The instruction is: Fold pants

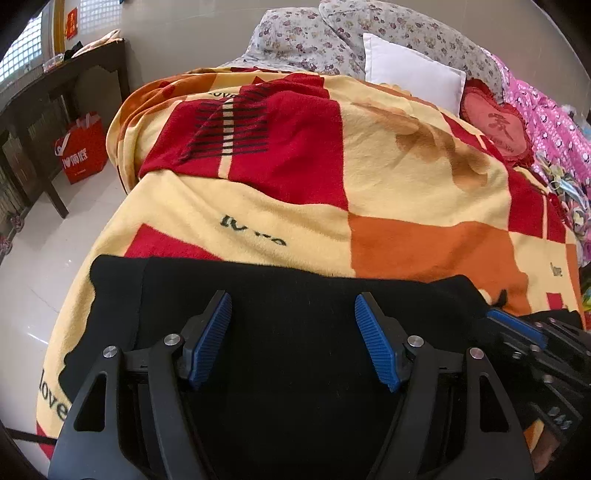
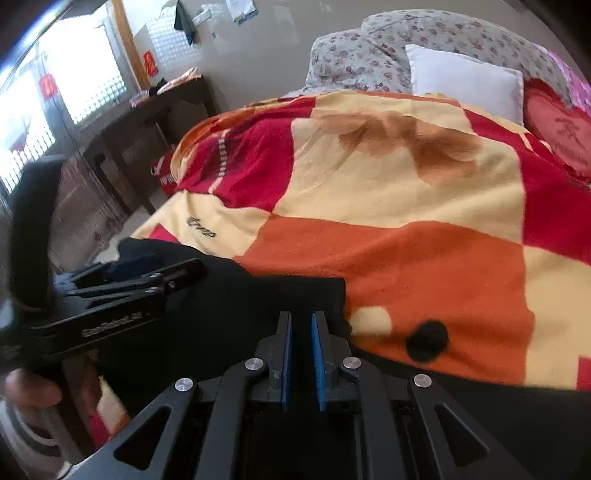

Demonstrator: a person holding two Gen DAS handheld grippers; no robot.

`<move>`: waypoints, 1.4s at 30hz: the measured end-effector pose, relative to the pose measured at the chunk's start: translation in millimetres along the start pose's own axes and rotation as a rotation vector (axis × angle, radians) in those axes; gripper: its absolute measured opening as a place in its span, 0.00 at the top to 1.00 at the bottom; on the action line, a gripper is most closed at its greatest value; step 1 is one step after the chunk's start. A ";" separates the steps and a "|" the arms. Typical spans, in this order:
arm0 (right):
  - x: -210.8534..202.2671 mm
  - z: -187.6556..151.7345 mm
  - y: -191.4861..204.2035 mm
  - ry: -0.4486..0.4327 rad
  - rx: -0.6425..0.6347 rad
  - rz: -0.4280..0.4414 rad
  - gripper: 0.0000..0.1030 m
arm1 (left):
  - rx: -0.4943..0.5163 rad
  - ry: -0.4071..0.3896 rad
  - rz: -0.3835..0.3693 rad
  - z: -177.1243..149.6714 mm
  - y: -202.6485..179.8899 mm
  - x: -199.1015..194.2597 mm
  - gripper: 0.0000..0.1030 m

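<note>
Two grippers work over the black pants (image 1: 295, 332), which lie directly beneath and ahead of the fingers on the checked blanket (image 1: 406, 184). The left gripper (image 1: 293, 339) is spread wide, empty, above the cloth. The right gripper (image 2: 301, 354) is nearly closed; whether fabric sits between its pads cannot be told. The garment's far edge runs crosswise to both fingers. Beyond lie a white pillow (image 1: 413, 70) and floral bedding (image 1: 295, 33).

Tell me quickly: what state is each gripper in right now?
Left gripper: jaws open, holding nothing, above the black pants.
Right gripper: jaws nearly shut; whether they pinch the pants cannot be told.
</note>
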State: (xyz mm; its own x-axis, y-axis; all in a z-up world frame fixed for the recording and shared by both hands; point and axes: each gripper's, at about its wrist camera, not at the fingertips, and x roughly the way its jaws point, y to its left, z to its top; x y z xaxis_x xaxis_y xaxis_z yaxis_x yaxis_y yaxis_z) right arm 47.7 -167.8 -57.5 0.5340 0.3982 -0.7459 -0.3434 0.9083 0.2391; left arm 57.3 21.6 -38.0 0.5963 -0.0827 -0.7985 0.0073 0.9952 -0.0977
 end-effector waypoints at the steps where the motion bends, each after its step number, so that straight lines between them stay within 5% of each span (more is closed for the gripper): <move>1: -9.5 -2.7 -2.3 -0.013 0.017 0.009 0.85 | -0.002 0.001 -0.006 -1.0 -0.2 -3.5 0.32; 4: -33.9 -12.6 -6.3 -0.037 0.018 -0.005 0.73 | 0.006 -0.015 -0.024 -6.3 -4.6 -18.0 0.32; 11: -70.0 -56.0 -32.3 -0.018 0.036 -0.122 0.73 | 0.024 -0.014 -0.073 -30.2 -18.3 -30.9 0.32; 17: -75.7 -84.8 -63.0 -0.024 0.088 -0.141 0.73 | 0.073 -0.009 -0.010 -41.5 -31.6 -22.8 0.32; 23: -104.3 -96.6 -81.3 -0.038 0.132 -0.170 0.72 | 0.123 -0.012 -0.106 -29.1 -60.8 -39.7 0.32; 34: -153.5 -135.3 -164.6 -0.087 0.301 -0.303 0.69 | 0.356 0.116 -0.344 -37.0 -186.0 -26.4 0.32; 36: -159.4 -137.2 -173.0 -0.101 0.330 -0.270 0.69 | 0.392 0.128 -0.378 -36.5 -205.2 -24.2 0.32; 42: -196.3 -161.6 -179.5 -0.161 0.389 -0.283 0.57 | 0.466 0.195 -0.475 -29.9 -263.1 -10.9 0.32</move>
State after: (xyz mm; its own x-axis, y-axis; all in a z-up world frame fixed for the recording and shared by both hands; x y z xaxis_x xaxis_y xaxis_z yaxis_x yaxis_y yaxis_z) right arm -120.3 -429.7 -54.4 0.6871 0.1167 -0.7171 0.1288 0.9518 0.2782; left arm 24.9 -240.9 -21.4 0.2886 -0.4795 -0.8287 0.6021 0.7639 -0.2323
